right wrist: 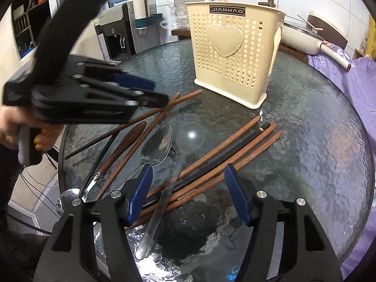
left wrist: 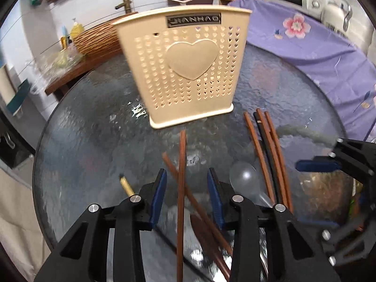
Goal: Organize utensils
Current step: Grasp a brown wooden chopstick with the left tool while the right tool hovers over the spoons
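A cream perforated utensil holder with a heart on it stands upright on the round glass table; it also shows in the right wrist view. My left gripper is open above two crossed brown chopsticks. My right gripper is open over a bundle of brown and black chopsticks. A clear plastic spoon, a metal spoon and a wooden-handled utensil lie beside them. The left gripper shows at the left of the right wrist view.
A purple floral cloth covers the surface beyond the table. A wicker basket and a tap stand behind the holder. A water dispenser stands at the back left.
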`<state>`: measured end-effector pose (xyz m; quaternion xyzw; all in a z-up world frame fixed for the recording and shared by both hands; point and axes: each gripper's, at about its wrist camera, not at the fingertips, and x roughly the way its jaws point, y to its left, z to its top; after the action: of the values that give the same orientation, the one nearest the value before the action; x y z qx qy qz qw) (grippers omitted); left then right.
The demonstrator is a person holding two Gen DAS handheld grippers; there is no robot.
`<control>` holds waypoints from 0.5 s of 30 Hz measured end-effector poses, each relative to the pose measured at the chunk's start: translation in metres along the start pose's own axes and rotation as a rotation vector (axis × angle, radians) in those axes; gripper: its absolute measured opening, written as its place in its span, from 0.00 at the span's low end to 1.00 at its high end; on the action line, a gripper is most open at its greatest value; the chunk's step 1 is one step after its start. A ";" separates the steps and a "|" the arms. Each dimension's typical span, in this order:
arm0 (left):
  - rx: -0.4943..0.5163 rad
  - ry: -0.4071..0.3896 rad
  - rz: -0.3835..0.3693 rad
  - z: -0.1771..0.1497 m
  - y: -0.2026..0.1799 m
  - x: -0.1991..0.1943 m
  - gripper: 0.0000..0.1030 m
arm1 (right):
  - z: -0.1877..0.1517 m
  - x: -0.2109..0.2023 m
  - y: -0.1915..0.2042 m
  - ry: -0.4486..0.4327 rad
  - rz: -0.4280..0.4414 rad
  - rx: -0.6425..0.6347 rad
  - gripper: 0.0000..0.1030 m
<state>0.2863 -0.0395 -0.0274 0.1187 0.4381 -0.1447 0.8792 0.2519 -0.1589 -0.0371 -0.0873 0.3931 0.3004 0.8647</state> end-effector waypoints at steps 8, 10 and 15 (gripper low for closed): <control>0.053 0.006 0.019 0.026 -0.009 0.024 0.28 | -0.006 0.000 -0.011 0.011 0.000 0.023 0.62; 0.068 0.007 0.029 0.030 -0.012 0.028 0.28 | -0.007 0.001 -0.012 0.011 0.002 0.026 0.62; 0.070 0.032 0.051 0.036 -0.010 0.039 0.28 | -0.007 0.000 -0.016 0.006 0.009 0.034 0.62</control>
<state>0.3318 -0.0663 -0.0387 0.1628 0.4436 -0.1358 0.8708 0.2570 -0.1743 -0.0433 -0.0718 0.4010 0.2973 0.8635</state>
